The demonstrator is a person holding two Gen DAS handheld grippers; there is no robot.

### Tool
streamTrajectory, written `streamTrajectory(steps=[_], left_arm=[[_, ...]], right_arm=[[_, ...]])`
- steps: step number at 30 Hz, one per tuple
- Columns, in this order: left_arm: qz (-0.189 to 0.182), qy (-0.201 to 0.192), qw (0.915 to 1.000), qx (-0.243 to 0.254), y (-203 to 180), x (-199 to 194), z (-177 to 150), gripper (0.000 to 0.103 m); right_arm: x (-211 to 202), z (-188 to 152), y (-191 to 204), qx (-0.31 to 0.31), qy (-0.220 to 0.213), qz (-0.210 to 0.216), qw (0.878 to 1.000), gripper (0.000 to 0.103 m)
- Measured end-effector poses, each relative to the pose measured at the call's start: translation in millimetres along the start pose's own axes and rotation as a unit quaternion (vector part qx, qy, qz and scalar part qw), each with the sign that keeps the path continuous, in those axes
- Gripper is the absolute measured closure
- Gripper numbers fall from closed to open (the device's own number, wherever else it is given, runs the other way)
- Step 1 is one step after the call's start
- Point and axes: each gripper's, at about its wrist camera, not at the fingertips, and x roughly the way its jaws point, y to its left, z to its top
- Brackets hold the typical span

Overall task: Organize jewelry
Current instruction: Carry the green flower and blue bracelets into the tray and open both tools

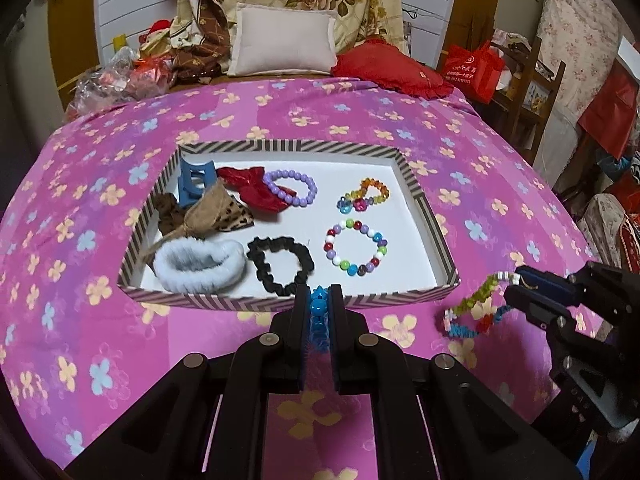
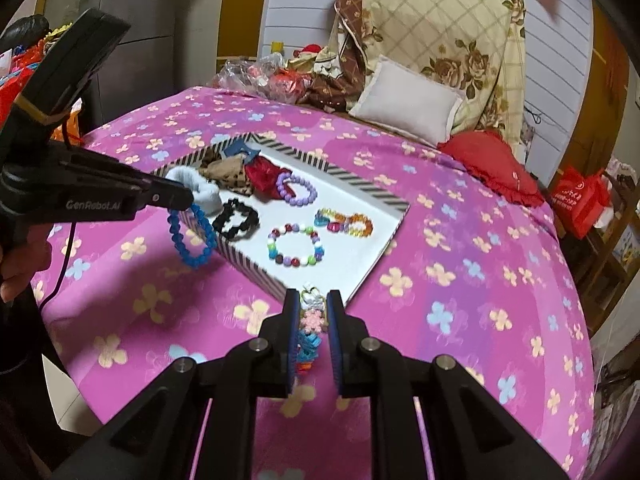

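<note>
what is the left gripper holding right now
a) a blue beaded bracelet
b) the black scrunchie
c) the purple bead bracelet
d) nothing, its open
a: the left gripper is shut on a blue beaded bracelet, which hangs from its fingertips at the near edge of the striped tray; the black scrunchie and the purple bead bracelet lie inside the tray.

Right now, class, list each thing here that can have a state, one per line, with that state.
Left claw: shut on blue bracelet, which dangles outside the tray.
Right claw: shut on multicolour bracelet, held above the bedspread.
Tray: open, no lid, resting on the bed.
Purple bracelet: lying in the tray.
Black scrunchie: lying in the tray.
</note>
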Motion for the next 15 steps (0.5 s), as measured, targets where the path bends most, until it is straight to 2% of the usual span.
streamTrajectory(steps=[9,15], left_arm=[[0.001,-0.017,0.9998,-0.008,8,-10,28,0.103],[-0.004,-0.02,0.9997,-0.015,12,-2,55,0.103]], right_arm=[[5,34,-13,0.008,-0.023,0.015,1.0,0.09],[32,57,-20,0.027,-0.018,0.044,0.998,0.09]])
